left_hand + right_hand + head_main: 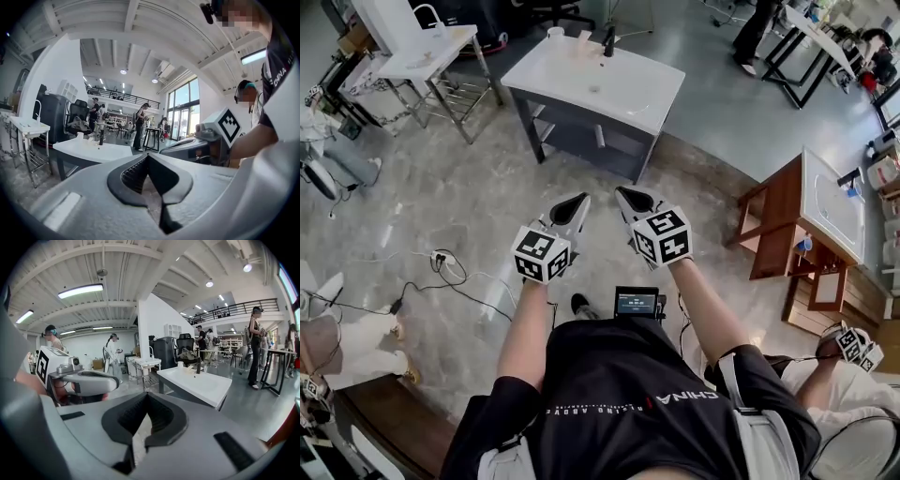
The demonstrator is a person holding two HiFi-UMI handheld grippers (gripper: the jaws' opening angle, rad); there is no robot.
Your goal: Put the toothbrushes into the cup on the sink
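The cup (555, 34) sits at the far back corner of the white sink counter (628, 94), near the black faucet (608, 39). There's a pale bit (584, 37) between them, too small to tell if it's toothbrushes. The counter stands well ahead of the person, across the grey floor (469, 206). The left gripper (572, 208) and right gripper (630, 199) are held out side by side, both clenched on nothing, well apart from the sink.
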